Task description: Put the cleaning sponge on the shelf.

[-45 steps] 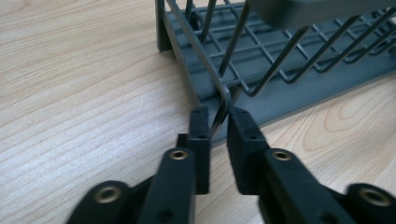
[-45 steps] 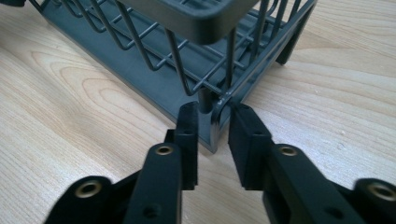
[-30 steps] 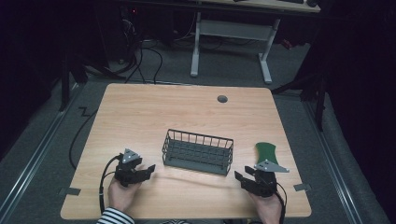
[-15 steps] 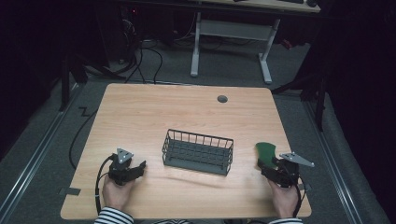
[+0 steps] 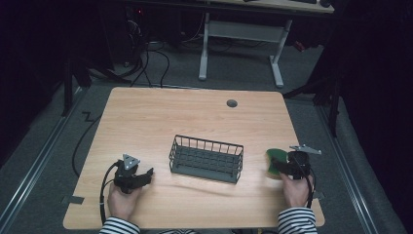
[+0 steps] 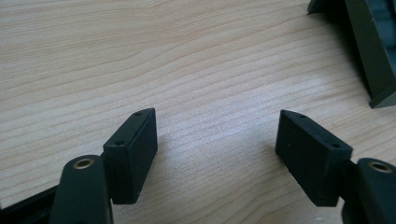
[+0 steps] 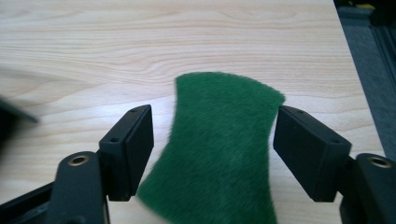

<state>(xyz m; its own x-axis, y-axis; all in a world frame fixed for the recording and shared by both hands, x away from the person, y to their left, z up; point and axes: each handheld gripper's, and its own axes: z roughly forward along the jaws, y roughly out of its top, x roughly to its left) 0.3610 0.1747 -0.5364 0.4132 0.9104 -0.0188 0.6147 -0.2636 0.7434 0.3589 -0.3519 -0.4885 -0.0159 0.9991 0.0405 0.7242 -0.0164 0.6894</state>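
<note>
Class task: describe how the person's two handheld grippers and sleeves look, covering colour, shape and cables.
Both the left gripper and the right gripper are black with blocky jaws, a grey three-cornered plate on top and a trailing black cable. The sleeves are black-and-white striped.

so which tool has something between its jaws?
The right tool: the green sponge lies between its open jaws, which have just been opening. The left tool has bare table between its jaws.

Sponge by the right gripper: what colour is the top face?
Dark green, fuzzy scouring surface on the sponge; clearest in the right gripper view.
</note>
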